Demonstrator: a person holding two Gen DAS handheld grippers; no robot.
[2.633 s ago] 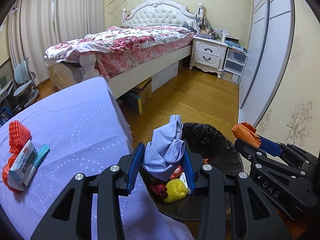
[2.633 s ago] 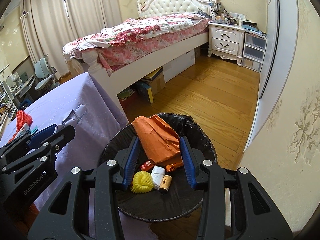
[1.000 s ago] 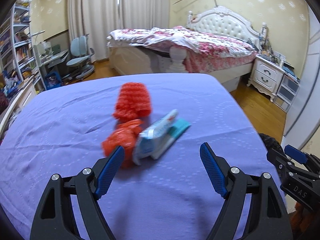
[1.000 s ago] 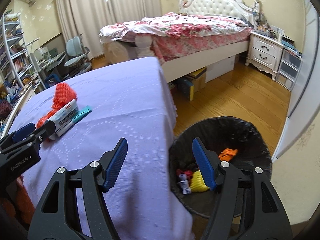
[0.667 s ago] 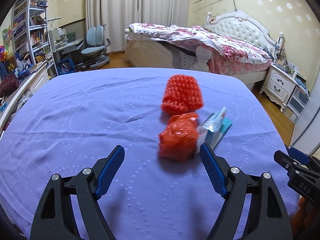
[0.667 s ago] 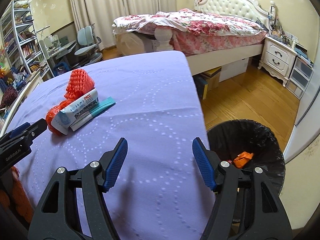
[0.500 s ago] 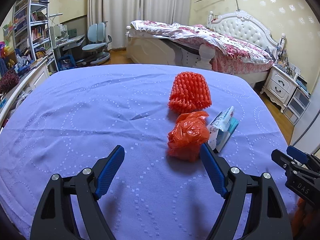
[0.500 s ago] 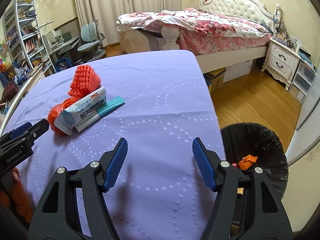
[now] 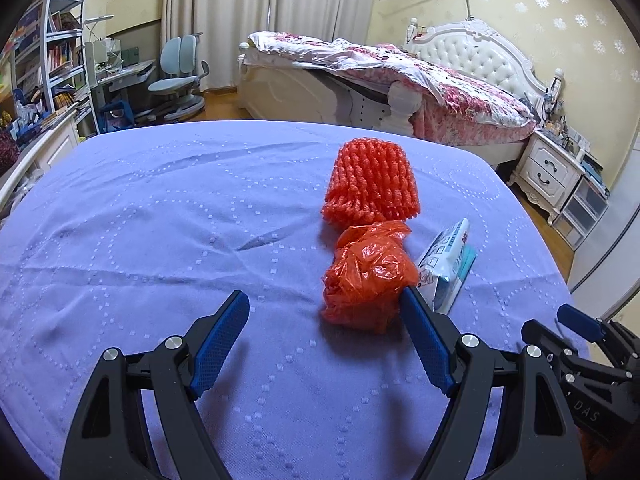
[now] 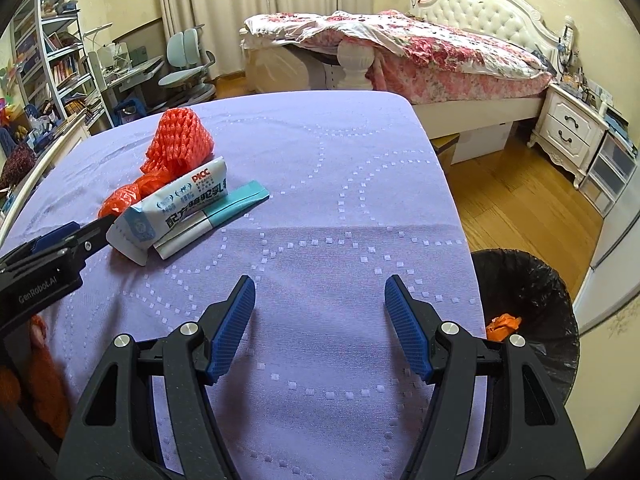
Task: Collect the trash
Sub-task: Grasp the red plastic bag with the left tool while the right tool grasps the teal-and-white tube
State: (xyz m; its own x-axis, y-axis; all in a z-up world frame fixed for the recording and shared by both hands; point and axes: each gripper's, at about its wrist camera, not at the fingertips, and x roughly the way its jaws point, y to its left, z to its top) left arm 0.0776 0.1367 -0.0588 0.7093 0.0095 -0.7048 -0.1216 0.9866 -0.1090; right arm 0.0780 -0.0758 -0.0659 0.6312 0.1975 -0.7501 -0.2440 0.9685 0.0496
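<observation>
On the purple tablecloth [image 9: 160, 220] lie a red foam fruit net [image 9: 372, 180], a crumpled orange plastic bag [image 9: 366, 276] and a white and teal packet [image 9: 448, 264] over a teal box. My left gripper [image 9: 324, 320] hovers open just short of the bag, its right fingertip beside the bag's near corner. In the right wrist view the net [image 10: 180, 144], the bag [image 10: 124, 196] and the packet [image 10: 176, 208] sit to the left. My right gripper [image 10: 320, 300] is open over bare cloth, with nothing between its fingers. The black-lined trash bin [image 10: 528, 312] stands on the floor at the table's right.
The table's right edge drops to a wooden floor [image 10: 520, 208]. A bed [image 10: 420, 52] and a white nightstand [image 10: 572, 128] stand beyond. A desk, a chair [image 9: 180, 72] and bookshelves [image 9: 52, 52] fill the far left.
Both grippers, shut on trash over the bin, let go and swung left over the table. The left one closed in on the orange bag. Both have kept nearly still for the last half second.
</observation>
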